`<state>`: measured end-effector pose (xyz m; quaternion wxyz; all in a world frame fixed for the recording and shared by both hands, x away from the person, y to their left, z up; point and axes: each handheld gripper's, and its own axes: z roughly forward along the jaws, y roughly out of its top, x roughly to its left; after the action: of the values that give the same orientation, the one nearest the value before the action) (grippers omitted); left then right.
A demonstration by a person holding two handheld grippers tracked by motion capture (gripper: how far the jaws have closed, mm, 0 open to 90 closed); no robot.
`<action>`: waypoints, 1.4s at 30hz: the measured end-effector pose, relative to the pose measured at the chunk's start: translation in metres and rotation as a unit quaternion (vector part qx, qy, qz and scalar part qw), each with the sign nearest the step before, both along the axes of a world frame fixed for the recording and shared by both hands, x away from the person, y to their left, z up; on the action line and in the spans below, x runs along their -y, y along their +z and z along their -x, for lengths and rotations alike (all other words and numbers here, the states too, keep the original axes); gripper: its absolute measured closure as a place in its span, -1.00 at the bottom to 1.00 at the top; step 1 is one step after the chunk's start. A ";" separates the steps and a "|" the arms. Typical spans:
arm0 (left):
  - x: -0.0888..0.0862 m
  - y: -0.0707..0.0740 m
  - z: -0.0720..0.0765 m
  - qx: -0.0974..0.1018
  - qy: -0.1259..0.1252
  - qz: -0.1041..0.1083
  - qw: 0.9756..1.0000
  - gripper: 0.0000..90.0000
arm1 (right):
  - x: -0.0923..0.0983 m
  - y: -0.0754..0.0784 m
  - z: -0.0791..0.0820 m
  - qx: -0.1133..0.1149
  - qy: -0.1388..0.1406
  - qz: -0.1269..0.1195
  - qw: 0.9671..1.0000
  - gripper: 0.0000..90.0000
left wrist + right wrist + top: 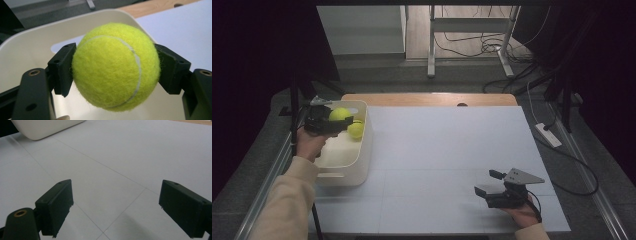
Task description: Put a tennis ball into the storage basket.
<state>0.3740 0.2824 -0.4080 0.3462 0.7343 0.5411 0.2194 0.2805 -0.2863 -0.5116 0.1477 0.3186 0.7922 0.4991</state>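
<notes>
Table (447, 165): white sheeted top, faint seams crossing it, a strip of bare wood (427, 99) showing along the far edge. Your forearms come in from the near side, cream sleeve (287, 200) on your left arm.

Bin (357, 165): cream plastic, rounded corners, sitting at the left part of the table with its long side running away from you. In your left gripper view its far wall (32, 37) curves behind the jaws; in your right gripper view one corner of it (45, 128) shows at the top left.

Left gripper (339, 120): you hold it above the far half of the bin, jaws pointing toward the table's middle. Its jaws are clamped on a tennis ball (116, 66), one pad pressed flat against each side, white seam curving across the front. The ball hangs clear of the bin floor.

Right gripper (491, 182): low over the near right part of the table, well apart from the bin, grey three-cornered plate (523, 176) on top. Jaws spread wide with nothing between them, bare white surface showing through the gap in your right gripper view.

Second tennis ball (356, 131): inside the bin, just beside and below the held one, near the bin's right wall.
</notes>
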 end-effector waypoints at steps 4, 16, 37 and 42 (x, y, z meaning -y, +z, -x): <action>0.001 -0.003 -0.001 -0.008 -0.001 -0.010 1.000 -0.42 | 0.000 0.000 0.000 0.000 0.000 0.000 1.000 -0.73; 0.003 0.002 0.002 0.003 -0.004 -0.010 1.000 -0.42 | 0.000 0.000 0.000 0.001 -0.001 0.000 1.000 -0.73; 0.009 0.018 0.018 0.063 -0.020 0.040 0.997 -0.87 | 0.000 0.000 0.000 0.001 -0.001 -0.001 1.000 -0.73; 0.014 0.019 0.022 0.073 -0.035 0.044 0.996 -0.87 | 0.000 0.000 0.000 0.001 0.000 0.000 1.000 -0.73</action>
<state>0.3516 0.2684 -0.3888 0.4243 0.7187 0.4977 0.2360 0.2804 -0.2867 -0.5113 0.1488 0.3182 0.7919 0.4996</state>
